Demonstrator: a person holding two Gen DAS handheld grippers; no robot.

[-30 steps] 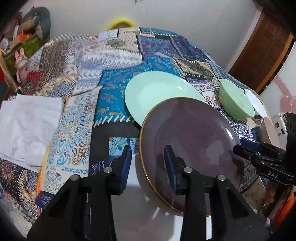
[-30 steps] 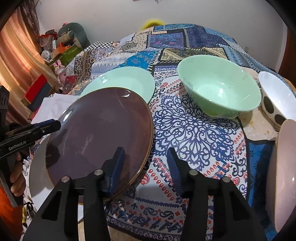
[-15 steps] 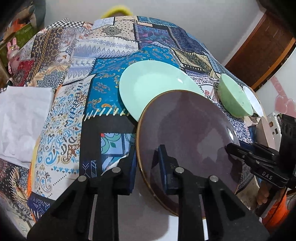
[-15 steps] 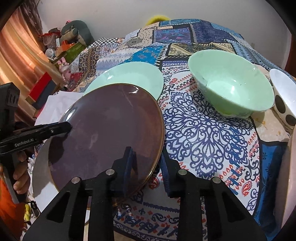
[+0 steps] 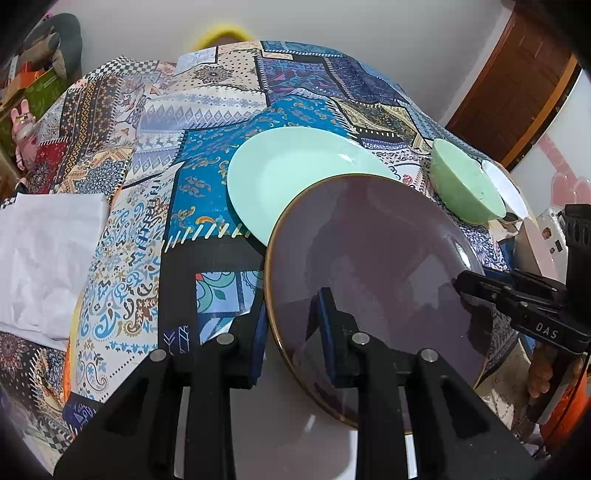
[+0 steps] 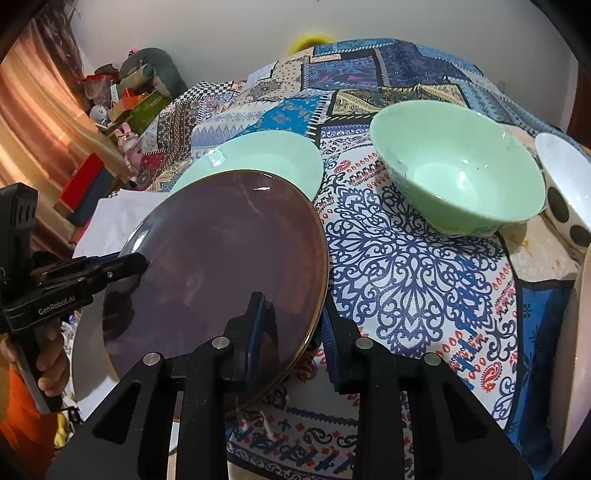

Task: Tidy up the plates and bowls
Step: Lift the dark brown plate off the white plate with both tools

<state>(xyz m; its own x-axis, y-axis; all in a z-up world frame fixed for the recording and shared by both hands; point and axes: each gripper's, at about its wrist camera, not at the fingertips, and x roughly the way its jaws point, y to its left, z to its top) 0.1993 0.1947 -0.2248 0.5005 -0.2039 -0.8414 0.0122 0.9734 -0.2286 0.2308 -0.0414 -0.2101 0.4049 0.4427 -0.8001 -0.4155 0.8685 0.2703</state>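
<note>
A plain pale wall (image 5: 332, 26) runs behind a table draped in a patchwork cloth (image 5: 207, 110) of blue, black and cream prints. To the left hangs an orange-brown curtain (image 6: 33, 122) beside a cluttered heap of boxes and soft toys (image 6: 129, 92), and a dark wooden door (image 5: 517, 74) stands at the right.
</note>
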